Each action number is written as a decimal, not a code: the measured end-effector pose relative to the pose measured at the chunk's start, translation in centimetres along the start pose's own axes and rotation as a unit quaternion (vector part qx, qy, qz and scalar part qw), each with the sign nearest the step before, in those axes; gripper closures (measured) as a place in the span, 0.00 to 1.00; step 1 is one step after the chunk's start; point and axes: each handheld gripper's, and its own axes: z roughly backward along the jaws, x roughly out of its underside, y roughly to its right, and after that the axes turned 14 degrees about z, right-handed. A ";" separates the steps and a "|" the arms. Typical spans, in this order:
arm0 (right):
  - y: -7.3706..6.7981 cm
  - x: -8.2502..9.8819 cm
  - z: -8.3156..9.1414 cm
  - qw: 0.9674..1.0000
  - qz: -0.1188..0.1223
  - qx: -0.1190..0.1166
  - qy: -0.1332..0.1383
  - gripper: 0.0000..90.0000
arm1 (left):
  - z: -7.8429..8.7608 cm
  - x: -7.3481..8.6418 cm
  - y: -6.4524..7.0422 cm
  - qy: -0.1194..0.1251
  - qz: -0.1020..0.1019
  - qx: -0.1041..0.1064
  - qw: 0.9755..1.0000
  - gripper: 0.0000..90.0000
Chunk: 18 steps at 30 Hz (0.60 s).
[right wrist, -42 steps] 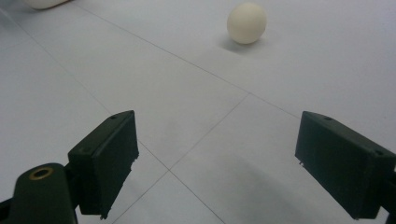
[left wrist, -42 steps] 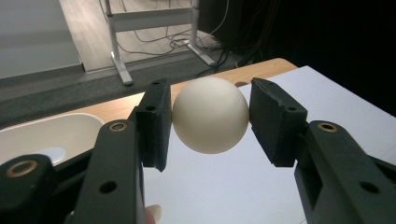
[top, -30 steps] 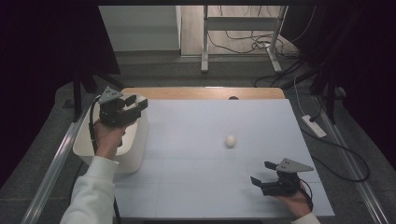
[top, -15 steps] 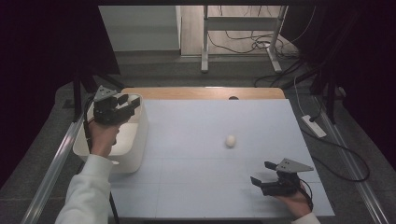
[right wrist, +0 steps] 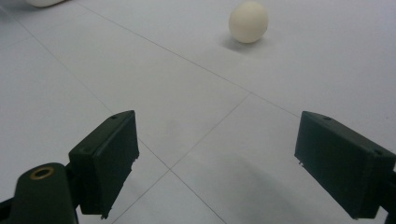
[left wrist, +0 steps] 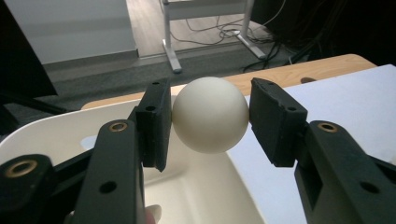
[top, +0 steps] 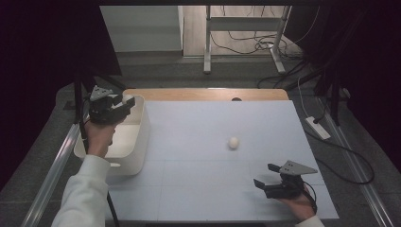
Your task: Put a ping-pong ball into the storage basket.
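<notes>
Holding a ball [left wrist: 210, 114] above the tub [top: 137, 142], left gripper [top: 124, 101] should lower before releasing; right gripper [top: 265, 176] gapes wide.

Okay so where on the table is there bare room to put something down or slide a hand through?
Most of the white mat is bare: between the white bin and the loose ball, and the far stretch toward the wooden edge. It is tighter near the right gripper, and over the bin, where the left gripper holds a ball.

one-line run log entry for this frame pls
left gripper: shut on held ball, over white bin | right gripper: jaws open, empty | loose ball: on table mat
</notes>
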 end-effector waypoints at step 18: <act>0.0 0.0 0.0 1.000 0.001 0.000 -0.002 0.15 | -1.0 0.1 -1.0 -0.011 0.010 -0.018 1.000 0.56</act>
